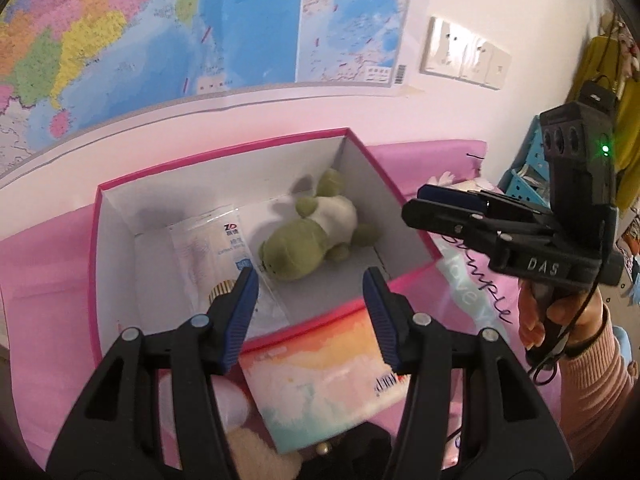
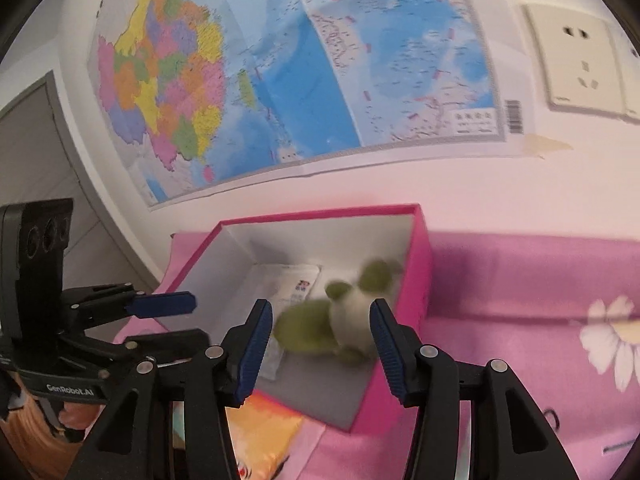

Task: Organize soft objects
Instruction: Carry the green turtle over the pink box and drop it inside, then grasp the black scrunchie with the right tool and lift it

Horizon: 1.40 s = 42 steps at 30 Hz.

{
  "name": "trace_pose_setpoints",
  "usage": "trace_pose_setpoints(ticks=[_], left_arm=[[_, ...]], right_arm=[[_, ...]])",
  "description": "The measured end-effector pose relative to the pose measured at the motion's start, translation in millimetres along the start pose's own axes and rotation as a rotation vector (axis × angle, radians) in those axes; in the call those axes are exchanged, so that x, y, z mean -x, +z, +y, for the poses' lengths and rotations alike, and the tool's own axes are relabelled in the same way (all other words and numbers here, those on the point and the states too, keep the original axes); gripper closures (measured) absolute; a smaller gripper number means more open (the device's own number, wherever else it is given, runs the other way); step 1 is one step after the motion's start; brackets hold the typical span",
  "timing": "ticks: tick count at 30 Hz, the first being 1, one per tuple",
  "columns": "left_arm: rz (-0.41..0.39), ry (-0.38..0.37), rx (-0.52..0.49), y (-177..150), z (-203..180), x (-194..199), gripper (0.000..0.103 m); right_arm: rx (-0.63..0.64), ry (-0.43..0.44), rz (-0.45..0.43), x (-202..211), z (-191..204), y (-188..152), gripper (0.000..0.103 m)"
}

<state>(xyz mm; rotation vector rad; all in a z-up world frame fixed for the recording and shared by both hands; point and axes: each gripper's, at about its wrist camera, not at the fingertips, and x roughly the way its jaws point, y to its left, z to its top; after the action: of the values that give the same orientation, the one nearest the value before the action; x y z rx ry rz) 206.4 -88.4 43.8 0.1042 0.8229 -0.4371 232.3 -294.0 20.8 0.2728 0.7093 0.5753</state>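
Both sets of jaws, left gripper (image 1: pixel 310 316) and right gripper (image 2: pixel 320 344), gape empty. Green-and-white plush toy (image 1: pixel 310 236) lies inside pink cardboard box (image 1: pixel 96 280). Risk: remaining pastel tissue pack (image 1: pixel 320 376) snags box rim.

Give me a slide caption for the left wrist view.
Open left gripper hovers over a pink box holding a green plush toy and a cotton-swab packet.
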Motion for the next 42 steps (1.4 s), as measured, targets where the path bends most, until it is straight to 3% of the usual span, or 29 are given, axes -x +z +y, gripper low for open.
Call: trace_pose_setpoints(ticks=[10, 15, 17, 30, 42], left_arm=[[-0.112, -0.1, -0.016, -35.7, -1.0, 59.7, 0.042], [-0.13, -0.1, -0.002, -64.0, 0.7, 80.7, 0.041], [-0.125, -0.107, 0.007, -73.0, 2.6, 82.4, 0.036], [-0.005, -0.128, 0.093, -142.4, 9.2, 67.1, 0.036], [0.07, -0.155, 0.134, -166.6, 11.3, 48.1, 0.036]], right_arm=[[0.009, 0.077, 0.023, 49.3, 19.7, -26.1, 0.051], [0.06, 0.134, 0.053, 68.0, 46.9, -45.3, 0.049], [0.08, 0.151, 0.076, 70.6, 58.0, -54.6, 0.049], [0.049, 0.178, 0.236, 40.3, 83.1, -112.3, 0.049], [0.019, 0.143, 0.341, 0.6, 89.9, -140.0, 0.048]])
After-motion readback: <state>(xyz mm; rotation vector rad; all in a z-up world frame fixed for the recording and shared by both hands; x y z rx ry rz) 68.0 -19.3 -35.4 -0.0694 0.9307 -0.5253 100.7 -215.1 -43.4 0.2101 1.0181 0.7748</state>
